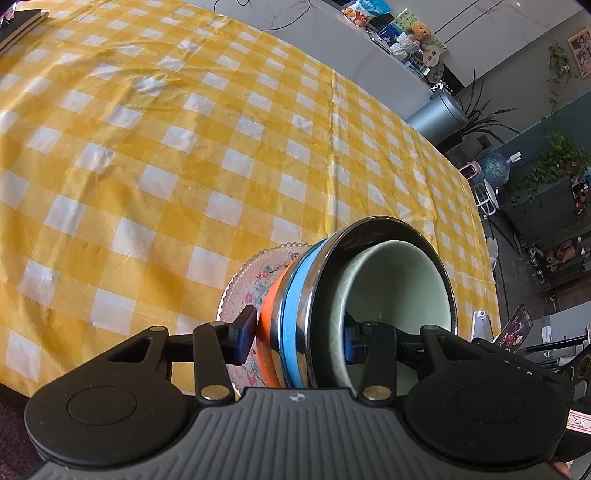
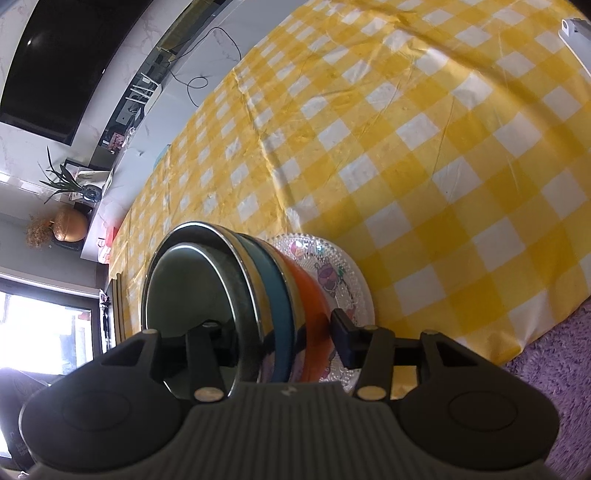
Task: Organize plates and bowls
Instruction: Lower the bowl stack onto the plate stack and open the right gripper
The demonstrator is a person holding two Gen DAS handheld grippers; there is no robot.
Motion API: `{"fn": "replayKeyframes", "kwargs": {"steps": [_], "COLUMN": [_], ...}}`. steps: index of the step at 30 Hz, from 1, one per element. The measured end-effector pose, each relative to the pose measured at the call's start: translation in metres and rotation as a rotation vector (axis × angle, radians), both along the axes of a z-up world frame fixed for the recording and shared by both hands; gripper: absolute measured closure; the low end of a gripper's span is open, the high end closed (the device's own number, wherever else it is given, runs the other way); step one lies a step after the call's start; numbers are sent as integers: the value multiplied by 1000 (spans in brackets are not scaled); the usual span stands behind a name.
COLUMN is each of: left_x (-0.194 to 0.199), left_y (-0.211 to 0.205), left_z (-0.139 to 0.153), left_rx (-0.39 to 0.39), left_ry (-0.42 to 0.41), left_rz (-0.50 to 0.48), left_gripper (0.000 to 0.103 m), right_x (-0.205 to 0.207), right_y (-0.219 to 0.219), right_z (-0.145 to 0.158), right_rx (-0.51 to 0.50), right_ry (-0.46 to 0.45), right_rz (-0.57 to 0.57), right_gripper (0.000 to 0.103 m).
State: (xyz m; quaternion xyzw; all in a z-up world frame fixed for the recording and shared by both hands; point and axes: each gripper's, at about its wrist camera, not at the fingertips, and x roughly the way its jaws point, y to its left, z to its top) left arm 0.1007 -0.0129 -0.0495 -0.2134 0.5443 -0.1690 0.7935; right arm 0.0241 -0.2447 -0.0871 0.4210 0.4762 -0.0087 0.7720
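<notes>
A pale green bowl (image 1: 399, 288) sits nested in a steel bowl with a blue band (image 1: 295, 317), which sits in an orange-banded bowl (image 1: 267, 325). The stack rests on a patterned glass plate (image 1: 251, 277) near the table's front edge. My left gripper (image 1: 295, 339) is shut across the stack's wall, one pad on the orange side and one inside the green bowl. In the right wrist view my right gripper (image 2: 284, 339) is shut on the opposite wall of the same stack. One of its fingers is inside the green bowl (image 2: 184, 280), the other outside the orange bowl (image 2: 314, 306) over the plate (image 2: 347, 273).
A yellow and white checked cloth (image 1: 166, 155) covers the table and lies bare beyond the stack. A dark book (image 1: 18, 26) lies at the far corner. A phone on a stand (image 1: 513, 325) sits off the table's right edge. A purple rug (image 2: 554, 387) lies below the near edge.
</notes>
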Motion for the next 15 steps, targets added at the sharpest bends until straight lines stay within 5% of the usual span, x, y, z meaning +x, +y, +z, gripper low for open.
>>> {"fn": "replayKeyframes", "kwargs": {"steps": [7,10,15], "left_x": [1,-1,-8], "left_y": [0,-2,-7], "left_z": [3,10,27], "left_rx": [5,15,62], "left_ry": [-16,-54,-128], "left_rz": [-4,-17,-57], "left_gripper": [52,38,31], "right_x": [-1,-2,-3], "right_y": [0,1,8], "right_z": [4,10,24], "right_rx": [-7,-40,-134], "right_ry": [-19,-44,-79], "right_rz": [-4,1,22], "right_gripper": [51,44,40]}}
